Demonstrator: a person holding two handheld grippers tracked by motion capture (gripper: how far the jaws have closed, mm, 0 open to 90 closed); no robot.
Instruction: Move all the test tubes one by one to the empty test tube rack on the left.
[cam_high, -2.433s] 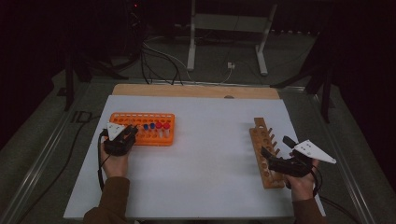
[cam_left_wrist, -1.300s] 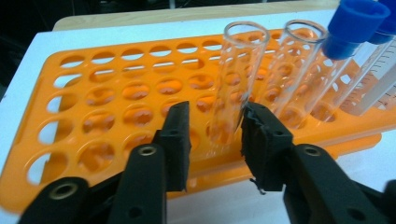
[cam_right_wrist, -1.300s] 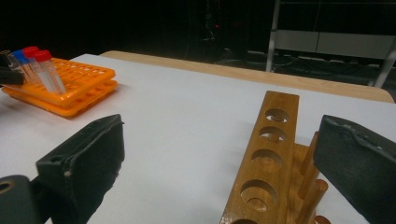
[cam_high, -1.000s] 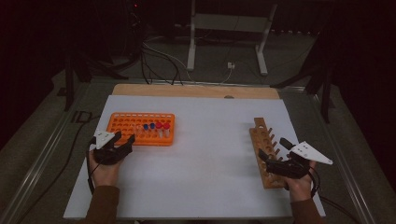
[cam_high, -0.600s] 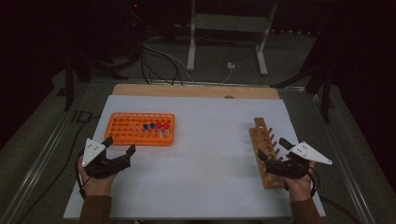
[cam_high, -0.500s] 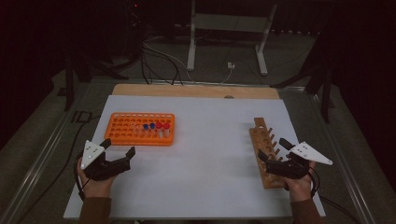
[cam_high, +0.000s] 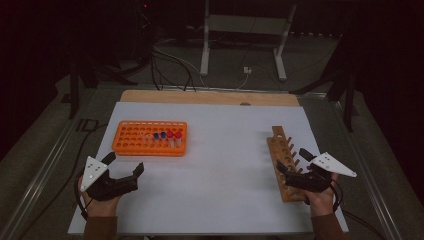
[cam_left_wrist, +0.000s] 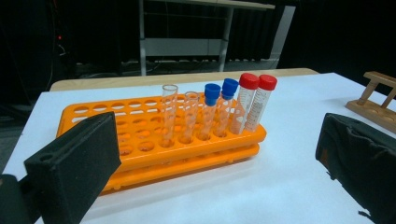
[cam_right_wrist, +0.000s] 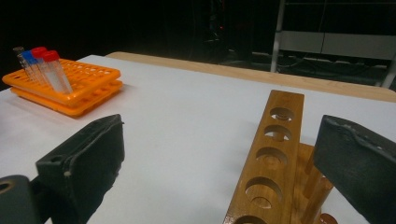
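The orange plastic tube rack (cam_high: 150, 138) is a flat rectangular block in two tiers, pierced by rows of round holes. It carries six tubes in one row toward its right end: two clear uncapped tubes (cam_left_wrist: 169, 114), two blue-capped tubes (cam_left_wrist: 212, 112) and two red-capped tubes (cam_left_wrist: 254, 103). All six stand upright. In the high view the rack lies at about 10 o'clock from the centre of the white table (cam_high: 225, 170), with its long axis running from 9 to 3 o'clock, parallel to the table's far edge.

The light-brown wooden rack (cam_high: 284, 162) is a narrow bar with a single line of round holes along its top face. It lies at about 4 o'clock from the table centre, well apart from the orange rack. Its long axis runs roughly from 12 to 6 o'clock, the far end leaning slightly toward 11.

The left hand-held gripper (cam_high: 124, 167) sits at 6 o'clock of the orange rack, clear of it. Its jaws have just been opening and stand wide apart, nothing between them. The right hand-held gripper (cam_high: 291, 166) has its jaws spread on either side of the wooden rack's near end; I cannot tell whether they touch it.
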